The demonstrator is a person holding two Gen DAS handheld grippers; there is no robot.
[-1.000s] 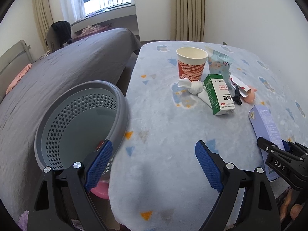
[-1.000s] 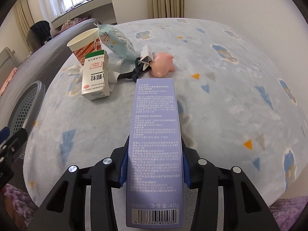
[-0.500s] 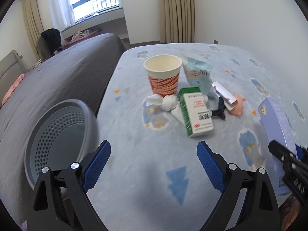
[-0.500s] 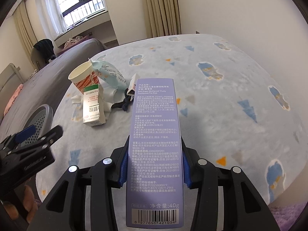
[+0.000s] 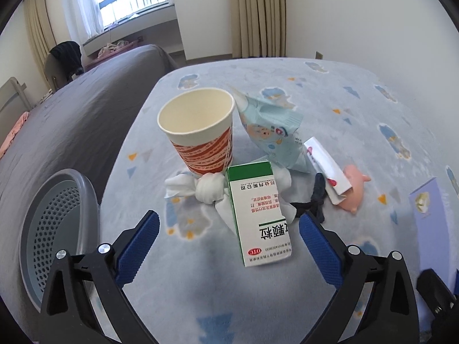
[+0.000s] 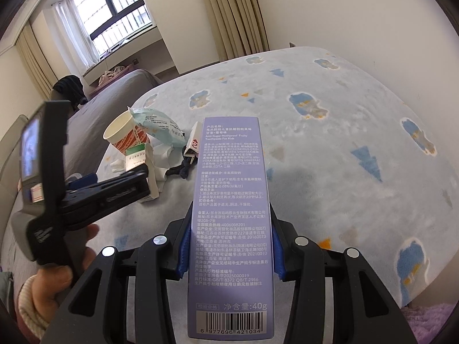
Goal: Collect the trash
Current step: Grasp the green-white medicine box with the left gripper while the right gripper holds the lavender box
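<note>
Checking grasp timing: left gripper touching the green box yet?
Apart. Left wrist view: the opening left gripper shows clear blanket between both pads and the green box.

- A table under a pale blue fleece cover printed with small triangles and cloud shapes carries everything
- Paper cup with red stripes stands upright, toward the table's left edge
- Light blue snack bag lies just right of the cup, touching it
- Crumpled white tissues lie at the cup's foot
- Green and white medicine box lies flat on the near side of the tissues, partly over them
- Small white carton leans on a pink toy, right of the bag
- Dark cord lies between the medicine box and the toy
</note>
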